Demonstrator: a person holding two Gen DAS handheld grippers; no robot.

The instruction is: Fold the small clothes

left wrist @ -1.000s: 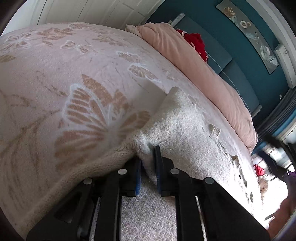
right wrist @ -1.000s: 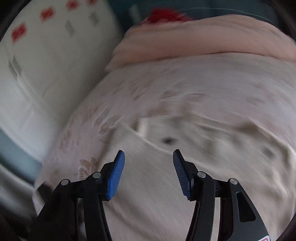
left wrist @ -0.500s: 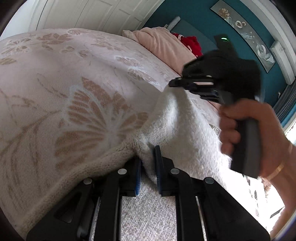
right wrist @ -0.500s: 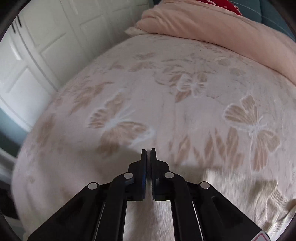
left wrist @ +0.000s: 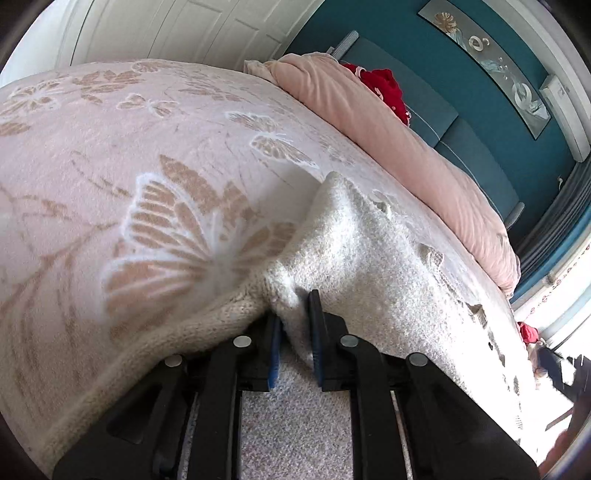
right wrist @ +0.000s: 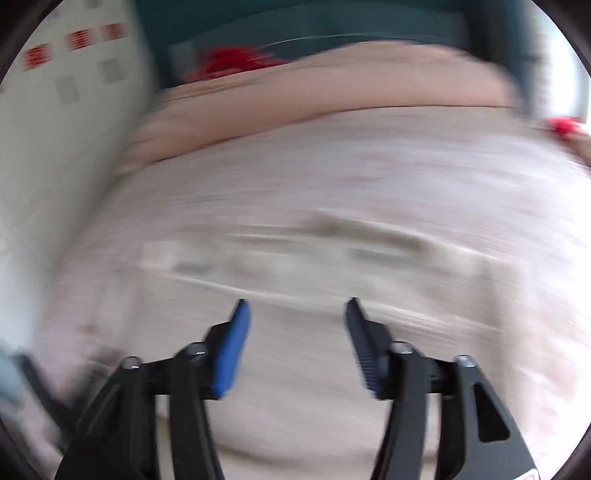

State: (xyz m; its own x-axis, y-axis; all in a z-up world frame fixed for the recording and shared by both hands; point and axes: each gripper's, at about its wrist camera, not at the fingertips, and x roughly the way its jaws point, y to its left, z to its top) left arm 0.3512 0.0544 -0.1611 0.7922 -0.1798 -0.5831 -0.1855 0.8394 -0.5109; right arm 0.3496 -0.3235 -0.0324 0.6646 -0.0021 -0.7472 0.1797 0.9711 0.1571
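Observation:
A cream knitted garment (left wrist: 373, 258) lies on the pink butterfly-patterned bedspread (left wrist: 110, 155). My left gripper (left wrist: 295, 314) is shut on a bunched fold at the garment's near edge, with cloth pinched between its blue pads. My right gripper (right wrist: 295, 314) is open and empty, held above the garment (right wrist: 295, 362), which shows only as a pale motion-blurred shape. A small part of the right gripper shows dark at the far right edge of the left wrist view.
A rolled pink duvet (left wrist: 399, 147) lies along the far side of the bed, with a red item (left wrist: 384, 88) behind it against the teal headboard. White wardrobe doors (left wrist: 177, 33) stand at the back left. The right wrist view is heavily blurred.
My right gripper, shut beside the garment's far corner half a second ago, has opened and swung away to the right. The left gripper has kept its hold and position.

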